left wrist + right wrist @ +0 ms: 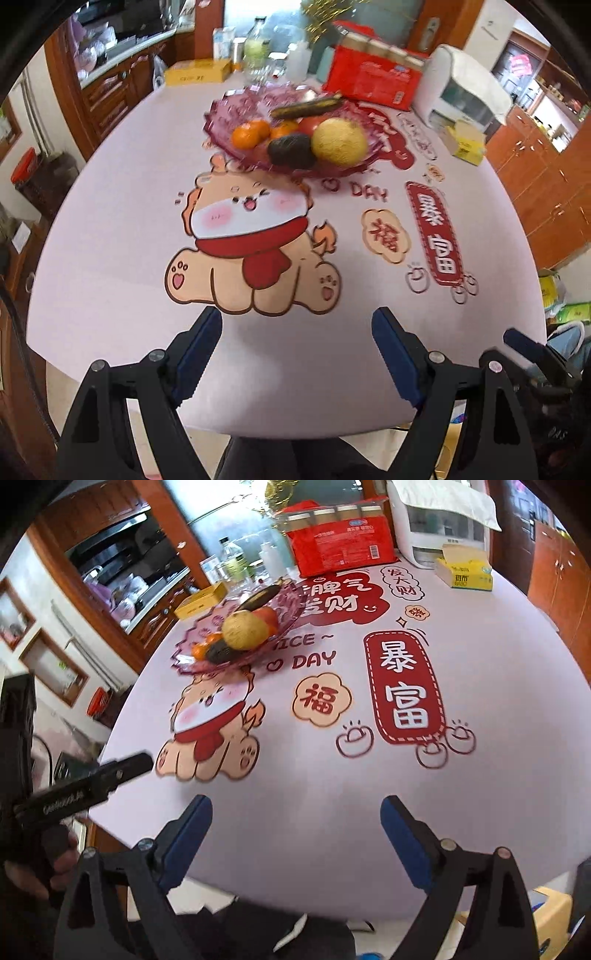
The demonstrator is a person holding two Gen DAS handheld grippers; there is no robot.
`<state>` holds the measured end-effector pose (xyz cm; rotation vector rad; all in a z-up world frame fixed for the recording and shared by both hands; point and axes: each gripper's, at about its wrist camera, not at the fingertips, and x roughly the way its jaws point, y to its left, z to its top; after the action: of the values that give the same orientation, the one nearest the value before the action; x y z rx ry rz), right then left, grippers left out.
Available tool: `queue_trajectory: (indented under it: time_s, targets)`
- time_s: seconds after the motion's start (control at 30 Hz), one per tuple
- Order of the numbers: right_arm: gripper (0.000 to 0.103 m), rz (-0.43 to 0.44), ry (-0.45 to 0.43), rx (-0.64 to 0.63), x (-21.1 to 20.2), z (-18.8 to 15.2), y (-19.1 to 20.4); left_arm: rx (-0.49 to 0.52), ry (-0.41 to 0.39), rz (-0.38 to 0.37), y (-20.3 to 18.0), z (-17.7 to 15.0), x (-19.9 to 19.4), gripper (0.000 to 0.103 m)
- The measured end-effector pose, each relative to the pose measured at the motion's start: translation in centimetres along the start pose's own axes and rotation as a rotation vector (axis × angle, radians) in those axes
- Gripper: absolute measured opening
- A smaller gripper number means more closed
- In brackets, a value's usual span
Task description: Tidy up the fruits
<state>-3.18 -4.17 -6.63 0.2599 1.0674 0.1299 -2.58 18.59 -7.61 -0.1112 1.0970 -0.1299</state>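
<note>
the fruits are all in the pink glass fruit plate [221, 122] at the far side of the surface [110, 258], and none lies loose on the printed cloth as far as the two views show. in the plate i can see two oranges [251, 133], a dark fruit [291, 149] that may be an avocado, a big yellow round fruit [339, 142], something red behind it which could be a tomato or an apple, and a very dark banana [306, 107] across the top. the left gripper [297, 325] hangs over the near edge of the surface with its fingers spread wide and nothing between them; the right gripper [296, 810] is the same, fingers spread and empty, well apart from the plate. so i judge the collecting step looks finished, or almost, and both hands are at the near side, away from the fruit. if something is still to do, the next move calls for reaching far forward to the plate and closing gently on one round fruit without pushing the plate. some things are hard to make out: the plate and fruits are blurred, the red fruit is mostly hidden, and the far part of the plate is covered by the banana. behind the plate stand a red box [373, 79], bottles and a white appliance [461, 86], also blurred. the lower edge of both views is cut off by the gripper bodies.
</note>
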Motion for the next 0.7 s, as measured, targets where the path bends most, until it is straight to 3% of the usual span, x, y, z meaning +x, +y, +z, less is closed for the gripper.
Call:
queue_trajectory:
  time_s: [0.13,0.27,0.47,0.7]
  targets:
    - [0.093,0.022,0.041,0.019,-2.9,-0.4,-0.2,0.016,-0.044,-0.004,-1.4,0.5,-3.0,0.088]
    - [0.093,0.007,0.023,0.003,-5.9,-0.1,0.2,0.04,-0.071,-0.086,-3.0,1.3,-6.0,0.088]
    - [0.094,0.017,-0.042,-0.037,-9.3,0.1,1.6,0.043,-0.143,-0.042,-4.2,0.8,-9.2,0.097]
    - [0.103,0.023,-0.089,-0.009,-10.0,-0.7,1.6,0.048,-0.2,0.033,-5.3,-0.4,-10.3,0.102]
